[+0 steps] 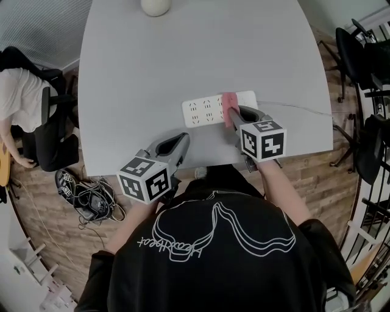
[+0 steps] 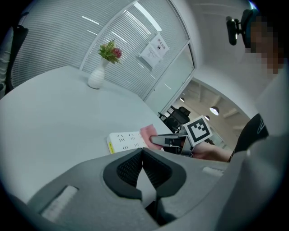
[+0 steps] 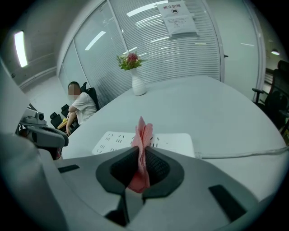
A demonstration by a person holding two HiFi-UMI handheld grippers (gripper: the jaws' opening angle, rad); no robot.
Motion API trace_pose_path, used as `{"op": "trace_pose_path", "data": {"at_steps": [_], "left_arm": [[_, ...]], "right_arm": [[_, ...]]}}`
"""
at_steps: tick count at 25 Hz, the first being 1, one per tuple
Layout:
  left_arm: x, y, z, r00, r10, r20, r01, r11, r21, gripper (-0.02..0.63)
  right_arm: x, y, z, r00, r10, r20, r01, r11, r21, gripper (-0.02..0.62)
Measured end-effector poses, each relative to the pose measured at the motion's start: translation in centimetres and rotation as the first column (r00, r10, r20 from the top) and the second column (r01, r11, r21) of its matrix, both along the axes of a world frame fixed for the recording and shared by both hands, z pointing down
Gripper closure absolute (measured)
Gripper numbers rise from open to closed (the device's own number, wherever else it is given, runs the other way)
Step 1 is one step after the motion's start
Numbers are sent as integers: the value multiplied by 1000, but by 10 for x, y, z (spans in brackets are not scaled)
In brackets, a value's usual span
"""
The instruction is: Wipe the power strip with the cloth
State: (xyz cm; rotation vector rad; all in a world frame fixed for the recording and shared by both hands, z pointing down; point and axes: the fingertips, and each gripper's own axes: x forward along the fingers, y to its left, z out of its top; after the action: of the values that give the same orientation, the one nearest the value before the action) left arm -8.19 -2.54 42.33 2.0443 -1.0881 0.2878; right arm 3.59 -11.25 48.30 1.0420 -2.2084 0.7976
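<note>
A white power strip (image 1: 210, 109) lies on the grey table (image 1: 152, 67) near its front edge. A pink cloth (image 1: 230, 108) rests across the strip's right half, and my right gripper (image 1: 234, 119) is shut on it. In the right gripper view the cloth (image 3: 142, 149) stands folded between the jaws, over the power strip (image 3: 171, 143). My left gripper (image 1: 183, 141) hovers at the table's front edge, left of the strip, shut with nothing in it. The left gripper view shows its closed jaws (image 2: 142, 153), the strip (image 2: 124, 141) and the cloth (image 2: 148, 133) beyond.
A white vase (image 1: 155, 6) with flowers (image 3: 130, 59) stands at the table's far edge. The strip's cable (image 1: 298, 108) runs off to the right. A person (image 1: 18, 103) sits at the left. Office chairs (image 1: 365, 61) stand at the right; tangled cables (image 1: 91, 198) lie on the floor.
</note>
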Motion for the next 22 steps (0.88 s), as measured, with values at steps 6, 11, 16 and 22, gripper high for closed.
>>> {"op": "trace_pose_path", "data": {"at_steps": [6,11,16,22], "left_arm": [[8,-1,2,1000,31,0,-31,1000,0,592],[11,-3,0,999,44,0,-44,999,8,592],[12,-2,0,999,53,-2,-53,999,12,592],[13,3,4,999,51,-9,-51,999,16,592]], "right_arm": [[22,-3,0,999,50,-7,-50,999,8,549],[40,-9,0,996,84,-24,-84,996,21,549],[58,-14,2,992,119,-35,-118,993,32,546],[73,-15,2,988,152,-40,-150,988,46,546]]}}
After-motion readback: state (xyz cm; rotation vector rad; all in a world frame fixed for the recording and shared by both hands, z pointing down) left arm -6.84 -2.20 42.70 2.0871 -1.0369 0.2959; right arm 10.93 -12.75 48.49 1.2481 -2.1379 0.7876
